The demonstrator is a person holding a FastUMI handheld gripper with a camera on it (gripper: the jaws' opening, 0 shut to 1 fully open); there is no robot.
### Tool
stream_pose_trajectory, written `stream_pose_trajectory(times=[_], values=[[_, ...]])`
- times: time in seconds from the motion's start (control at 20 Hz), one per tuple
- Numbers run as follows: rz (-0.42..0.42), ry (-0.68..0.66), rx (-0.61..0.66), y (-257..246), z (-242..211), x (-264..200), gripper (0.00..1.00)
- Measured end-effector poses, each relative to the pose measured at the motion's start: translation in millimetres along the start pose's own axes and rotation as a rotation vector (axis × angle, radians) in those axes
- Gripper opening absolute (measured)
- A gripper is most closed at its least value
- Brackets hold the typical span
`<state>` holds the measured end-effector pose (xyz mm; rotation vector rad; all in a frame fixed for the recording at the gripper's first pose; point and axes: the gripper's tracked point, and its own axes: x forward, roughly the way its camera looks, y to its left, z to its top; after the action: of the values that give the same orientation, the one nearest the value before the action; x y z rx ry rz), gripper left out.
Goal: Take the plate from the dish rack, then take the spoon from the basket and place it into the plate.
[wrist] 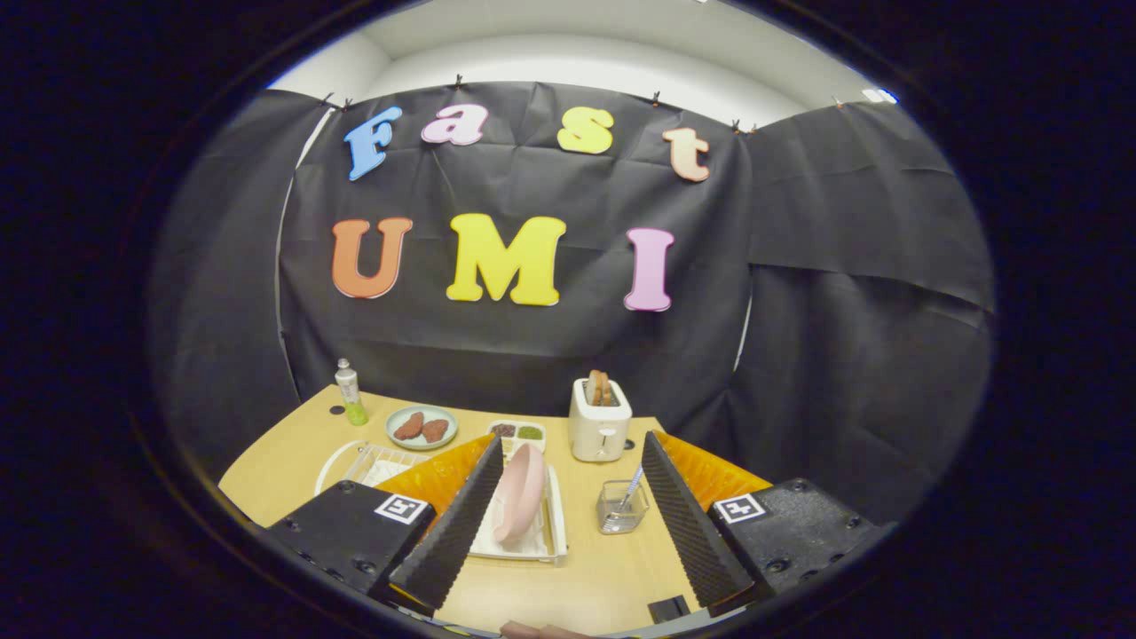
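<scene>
I see my gripper's jaws [568, 524] spread wide apart over a light wooden counter [586, 577], holding nothing. Their ribbed black fingers [453, 524] reach forward at 11 and 1 o'clock. Between them, close to the left finger, a pale pink plate [519, 493] stands on edge in a white dish rack [546, 541]. Nearer the right finger, at 1 o'clock from the plate, a small clear square basket [619, 510] holds a spoon with a blue handle [632, 486], leaning upright. Beyond the fingers, at 12 o'clock, a cream toaster [599, 430] carries toast in its slots. At 11 o'clock sit a small white tray of dark and green food [517, 432], a light green plate with two brown pieces [422, 427], and a clear bottle with green liquid [348, 390].
</scene>
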<state>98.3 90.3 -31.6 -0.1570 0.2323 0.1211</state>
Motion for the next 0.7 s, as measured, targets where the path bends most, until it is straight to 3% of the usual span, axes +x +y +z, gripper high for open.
stream_pose_trajectory(times=[0.2,0.4,0.5,0.7], values=[[0.018,0.213,-0.025,12.1,-18.3,67.8,1.00],[-0.058,0.528,-0.030,15.3,-46.8,117.2,1.00],[-0.015,0.657,-0.033,24.9,-65.9,140.4,1.00],[-0.013,0.848,-0.082,26.2,-86.1,169.8,0.93]])
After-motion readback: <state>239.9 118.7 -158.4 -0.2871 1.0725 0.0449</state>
